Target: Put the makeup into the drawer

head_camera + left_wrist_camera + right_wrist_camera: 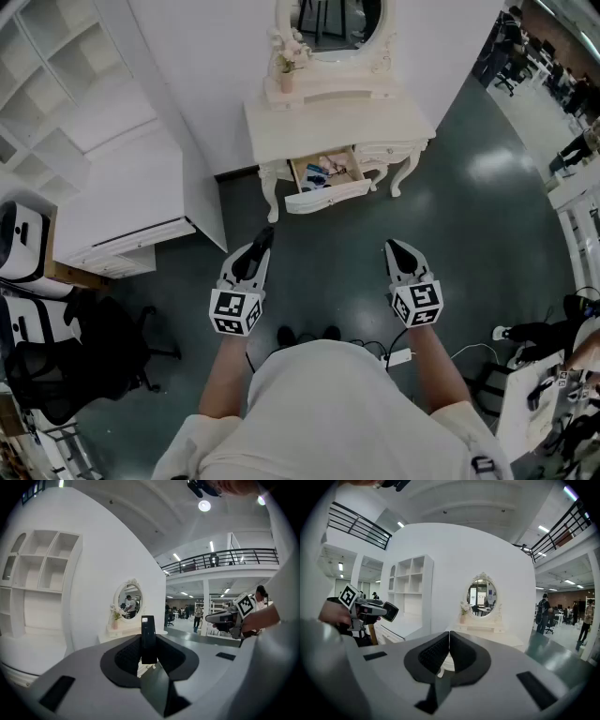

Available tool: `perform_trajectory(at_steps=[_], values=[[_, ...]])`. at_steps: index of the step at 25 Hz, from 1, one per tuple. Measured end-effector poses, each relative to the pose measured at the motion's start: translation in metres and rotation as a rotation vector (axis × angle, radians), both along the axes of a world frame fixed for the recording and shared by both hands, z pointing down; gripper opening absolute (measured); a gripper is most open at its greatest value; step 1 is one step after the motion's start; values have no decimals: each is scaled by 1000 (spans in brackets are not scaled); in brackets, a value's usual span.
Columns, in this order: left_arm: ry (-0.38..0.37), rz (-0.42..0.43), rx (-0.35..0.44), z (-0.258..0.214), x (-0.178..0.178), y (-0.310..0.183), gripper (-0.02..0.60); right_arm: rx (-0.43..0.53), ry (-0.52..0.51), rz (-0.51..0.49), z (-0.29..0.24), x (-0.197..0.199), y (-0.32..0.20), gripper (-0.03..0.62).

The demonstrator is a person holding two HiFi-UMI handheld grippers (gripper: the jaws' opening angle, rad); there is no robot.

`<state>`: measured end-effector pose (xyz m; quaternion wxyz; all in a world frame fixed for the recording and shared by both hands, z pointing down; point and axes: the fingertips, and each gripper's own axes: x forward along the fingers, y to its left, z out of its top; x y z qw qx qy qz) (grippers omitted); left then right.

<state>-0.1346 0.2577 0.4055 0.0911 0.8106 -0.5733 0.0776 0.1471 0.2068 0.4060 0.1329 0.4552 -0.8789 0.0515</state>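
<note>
Holding assorted makeup point(323, 172), the drawer point(328, 200) stands open (left gripper point(265, 236) grasps a black tube point(148, 632), right gripper point(449, 643) clenched).

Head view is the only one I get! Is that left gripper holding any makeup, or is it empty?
Observer: The left gripper has its jaws closed on a slim black stick, which stands upright between them.
Operator: Cool! And the other one?
Observer: The right gripper has its jaws together, with nothing between them.
Operator: What's in the mirror?
Observer: In the left gripper view, the oval mirror reflects a person in a white top.
</note>
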Motion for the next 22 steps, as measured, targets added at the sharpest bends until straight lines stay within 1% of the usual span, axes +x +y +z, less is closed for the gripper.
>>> perform_trajectory(at_steps=[9, 15, 22], values=[[7, 3, 2, 1, -2, -7, 100, 0, -1, 3, -1, -3, -5, 29], [15, 18, 3, 2, -2, -8, 100, -23, -5, 10, 2, -6, -2, 29], [24, 44, -1, 5, -17, -4, 100, -34, -3, 51, 5, -18, 5, 29]])
